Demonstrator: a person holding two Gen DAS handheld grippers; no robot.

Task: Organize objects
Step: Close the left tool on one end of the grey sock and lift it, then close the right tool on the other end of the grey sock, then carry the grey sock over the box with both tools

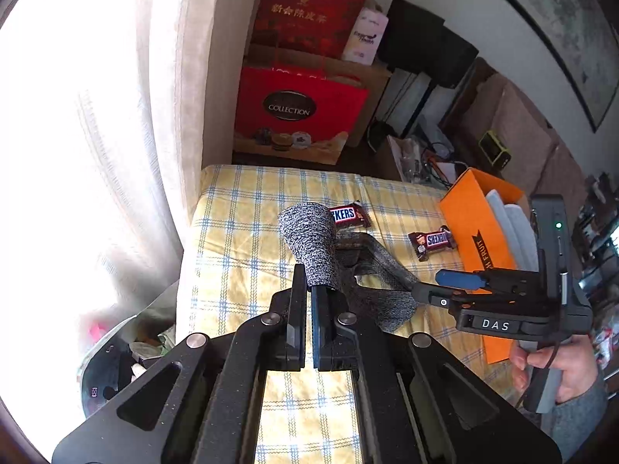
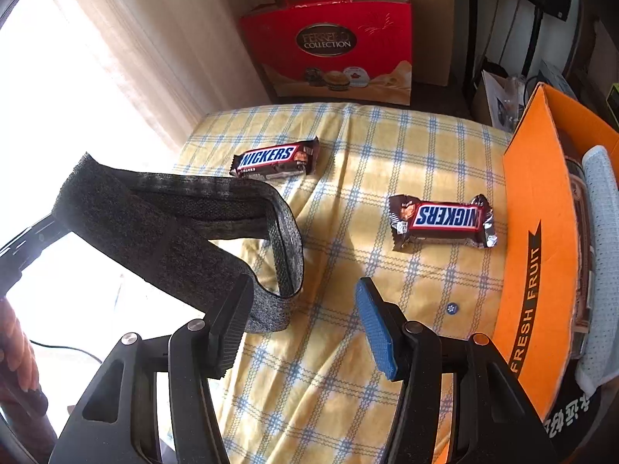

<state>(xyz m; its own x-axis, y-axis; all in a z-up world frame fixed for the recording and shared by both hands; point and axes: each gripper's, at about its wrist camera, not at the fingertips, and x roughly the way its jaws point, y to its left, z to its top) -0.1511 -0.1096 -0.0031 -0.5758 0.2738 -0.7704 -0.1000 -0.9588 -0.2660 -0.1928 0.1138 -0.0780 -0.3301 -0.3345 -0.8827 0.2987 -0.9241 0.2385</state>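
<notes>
Left gripper (image 1: 308, 301), jaws closed on one end of a grey knitted band (image 2: 185, 228), which it holds lifted above the counter (image 2: 348, 406); the band's free loop trails down to the yellow checked cloth. Right gripper (image 2: 301, 324), jaws wide apart and holding nothing, its left finger just beside the band's lower end. 2 Snickers bars lie on the cloth: the far bar (image 2: 275, 157) beyond the band, the near bar (image 2: 445, 221) close to the orange box (image 2: 537, 208) at the counter's right edge, which already holds pale folded cloth.

Likely risks: the band is limp, so a pinch on 1 end may let it slip or swing; its trailing loop could drag the far bar toward the counter's edge; the right gripper closing now might catch only the band's edge.
</notes>
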